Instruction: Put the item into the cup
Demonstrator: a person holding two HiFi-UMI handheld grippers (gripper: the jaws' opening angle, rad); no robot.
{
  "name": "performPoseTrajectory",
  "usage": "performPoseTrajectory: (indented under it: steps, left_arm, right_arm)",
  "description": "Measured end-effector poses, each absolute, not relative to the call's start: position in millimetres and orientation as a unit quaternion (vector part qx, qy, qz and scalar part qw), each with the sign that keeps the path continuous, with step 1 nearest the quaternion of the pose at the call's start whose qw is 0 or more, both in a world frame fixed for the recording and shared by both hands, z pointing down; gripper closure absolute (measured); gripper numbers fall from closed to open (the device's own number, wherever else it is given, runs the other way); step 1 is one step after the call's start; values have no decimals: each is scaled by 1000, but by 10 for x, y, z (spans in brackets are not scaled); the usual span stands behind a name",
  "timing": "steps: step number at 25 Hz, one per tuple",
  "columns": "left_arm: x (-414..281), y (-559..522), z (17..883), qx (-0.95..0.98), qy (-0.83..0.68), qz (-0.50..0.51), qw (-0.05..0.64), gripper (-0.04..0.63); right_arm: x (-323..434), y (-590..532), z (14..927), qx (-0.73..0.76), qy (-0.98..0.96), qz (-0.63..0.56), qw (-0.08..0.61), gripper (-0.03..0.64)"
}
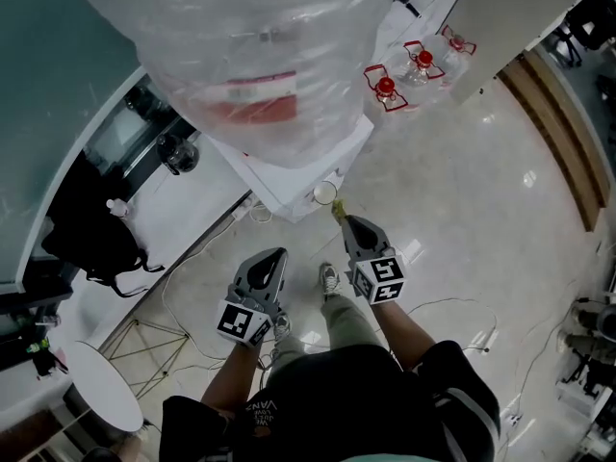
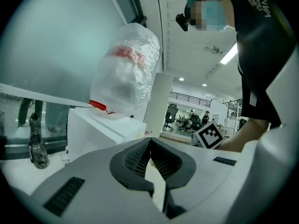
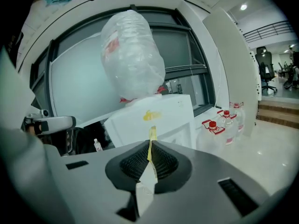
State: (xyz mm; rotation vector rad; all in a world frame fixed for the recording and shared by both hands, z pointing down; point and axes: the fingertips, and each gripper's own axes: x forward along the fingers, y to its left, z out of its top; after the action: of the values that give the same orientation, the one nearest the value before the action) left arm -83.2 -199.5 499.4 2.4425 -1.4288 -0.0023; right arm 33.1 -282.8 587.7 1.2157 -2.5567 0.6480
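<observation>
Grippers: two. The left gripper [image 1: 277, 256] is held low, by the person's left leg. The right gripper [image 1: 346, 223] is held further forward, towards the white water dispenser [image 1: 289, 176].
Left gripper state: in the left gripper view the jaws of the left gripper [image 2: 149, 140] are pressed together at the tips, with nothing between them.
Right gripper state: in the right gripper view the right gripper [image 3: 150, 146] has its jaws pinched on a thin flat sachet [image 3: 151, 136]. The sachet's yellow end sticks up past the jaw tips and its white end hangs behind them.
Sachet: one. In the head view the sachet [image 1: 339, 211] juts out from the front of the right gripper.
Cup: one, a small pale cup [image 1: 325, 192] standing at the front of the dispenser with its mouth up.
Sachet to cup: the sachet's free end is just beside the cup's rim on the person's side, and it is not inside the cup.
Left gripper to sachet: well apart from both the sachet and the cup.
Bagged water jug: one, a large jug [image 1: 260, 56] wrapped in clear plastic, sitting on top of the dispenser.
Floor bottles: three clear water bottles with red caps and red handles [image 1: 385, 89] stand in a row on the glossy floor beyond the dispenser.
Round white table: one [image 1: 101, 383], at lower left.
</observation>
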Motion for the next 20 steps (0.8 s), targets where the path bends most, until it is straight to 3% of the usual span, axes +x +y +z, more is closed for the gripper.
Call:
performPoseTrajectory:
  steps: [20]
  left_arm:
    - [-539,-2460,5640,834,-518,29,189,575]
  right_arm:
    - [111,-3842,7605,387,-867,242,199,569]
